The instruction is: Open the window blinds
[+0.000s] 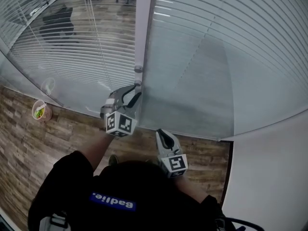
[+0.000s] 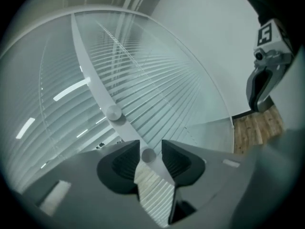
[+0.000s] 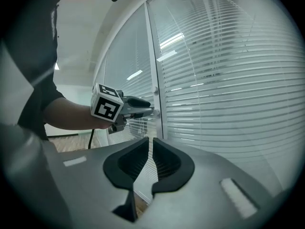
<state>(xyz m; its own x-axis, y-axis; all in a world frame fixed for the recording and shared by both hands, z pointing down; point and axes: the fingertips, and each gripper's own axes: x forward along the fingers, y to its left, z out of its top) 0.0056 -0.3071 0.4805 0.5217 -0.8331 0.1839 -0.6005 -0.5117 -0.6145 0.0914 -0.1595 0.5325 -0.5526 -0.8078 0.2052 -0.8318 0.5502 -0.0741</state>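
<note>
White slatted blinds (image 1: 231, 42) hang behind the glass on both sides of a pale upright frame post (image 1: 144, 28). Two small round knobs sit on the post, an upper knob (image 1: 138, 69) and a lower knob (image 2: 148, 155). My left gripper (image 1: 137, 87) reaches up to the post. In the left gripper view its jaws stand open on either side of the lower knob, and the pads do not press on it. My right gripper (image 1: 162, 132) hangs lower and to the right, clear of the glass. Its jaws (image 3: 150, 142) are shut with nothing between them.
The glass wall curves around in front of me over a wood-plank floor (image 1: 29, 143). A small round cup (image 1: 40, 110) stands on the floor by the glass at the left. A white wall (image 1: 269, 177) closes the right side. Office chairs (image 1: 57, 23) show behind the left pane.
</note>
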